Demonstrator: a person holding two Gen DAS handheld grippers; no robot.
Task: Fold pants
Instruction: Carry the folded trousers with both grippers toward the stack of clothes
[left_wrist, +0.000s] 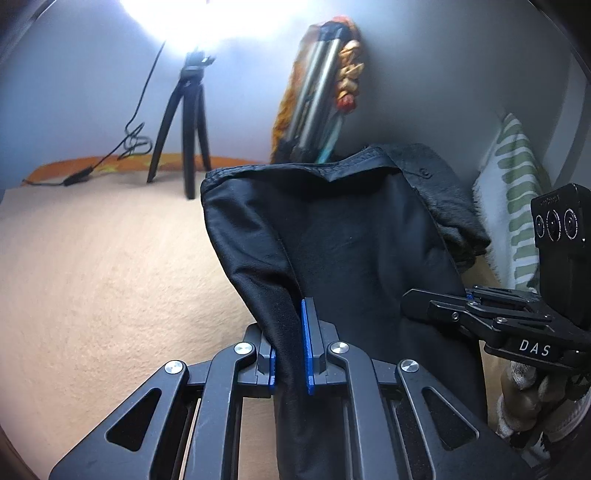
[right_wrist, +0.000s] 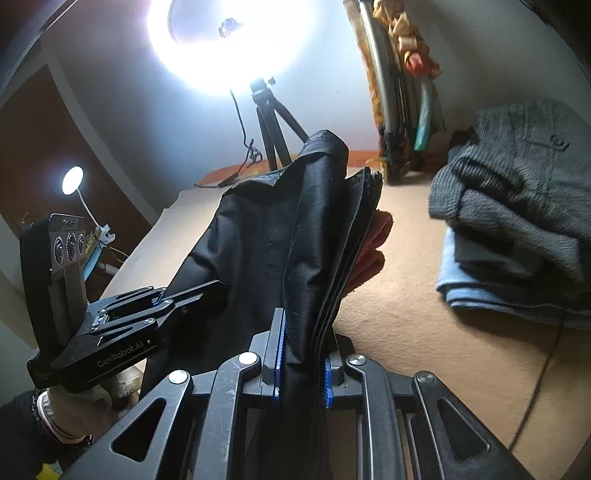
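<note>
The black pants (left_wrist: 354, 236) hang lifted off the beige bed surface (left_wrist: 110, 266), long axis running from the grippers up toward twelve o'clock, waistband at the far end; the left gripper (left_wrist: 291, 354) is clamped nearly closed on one fabric edge; the right gripper (right_wrist: 301, 365) pinches several stacked layers, jaws almost together; at two o'clock of the right wrist view lies a pile of folded grey clothes (right_wrist: 517, 206); a tripod (left_wrist: 184, 122) stands at eleven.

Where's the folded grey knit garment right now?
The folded grey knit garment lies at the right wrist view's right, atop light blue cloth, on the beige surface.
</note>
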